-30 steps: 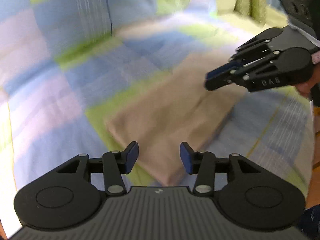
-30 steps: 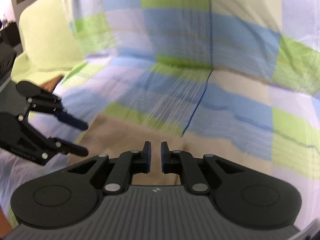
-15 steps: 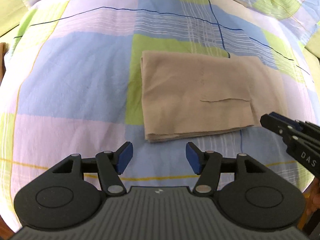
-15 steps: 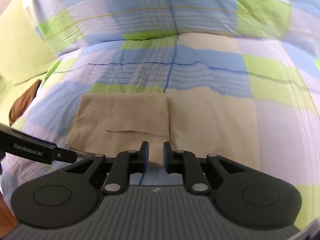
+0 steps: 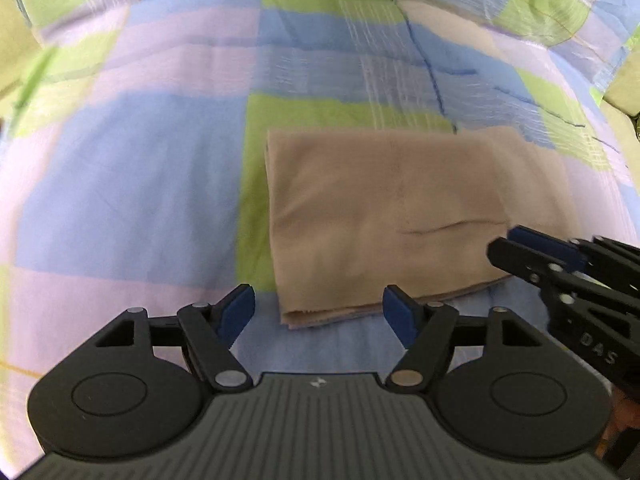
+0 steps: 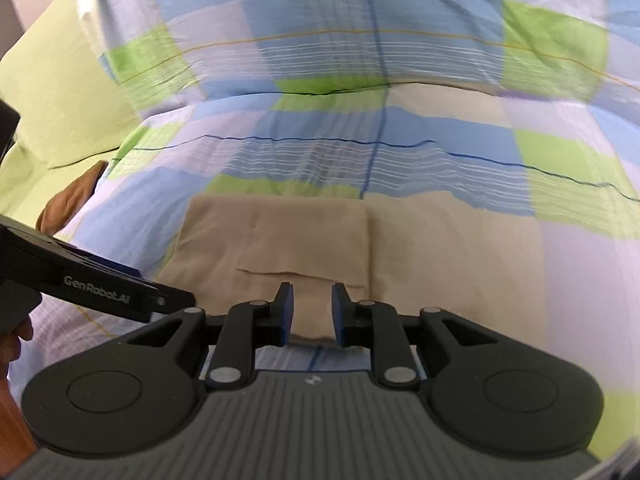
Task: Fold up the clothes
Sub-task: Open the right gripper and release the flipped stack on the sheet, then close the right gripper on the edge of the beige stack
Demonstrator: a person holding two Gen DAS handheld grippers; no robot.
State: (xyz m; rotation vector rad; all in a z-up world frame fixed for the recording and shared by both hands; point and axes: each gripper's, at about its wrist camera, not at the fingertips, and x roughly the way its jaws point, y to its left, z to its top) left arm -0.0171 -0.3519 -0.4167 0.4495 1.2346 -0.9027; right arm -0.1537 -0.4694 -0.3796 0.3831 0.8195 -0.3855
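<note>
- Tan folded garment is lying flat on the checked bedsheet, roughly mid-bed, with its near edge facing both grippers. A pocket slit shows on top.
- Left gripper is hovering just short of the garment's near left corner. Its jaws have just been opening and now stand wide apart with nothing between them, only sheet and the corner underneath.
- Right gripper is over the near edge further right. Jaws have been easing open to a narrow gap, and I don't see cloth pinched in it.
- Looks like both are lining up for another fold.
- What could go sideways, I reckon: the stacked layers at that near edge look loose, so a shallow pinch could grab only the top layer and peel the fold apart. The left one could also snag bedsheet along with the corner.
</note>
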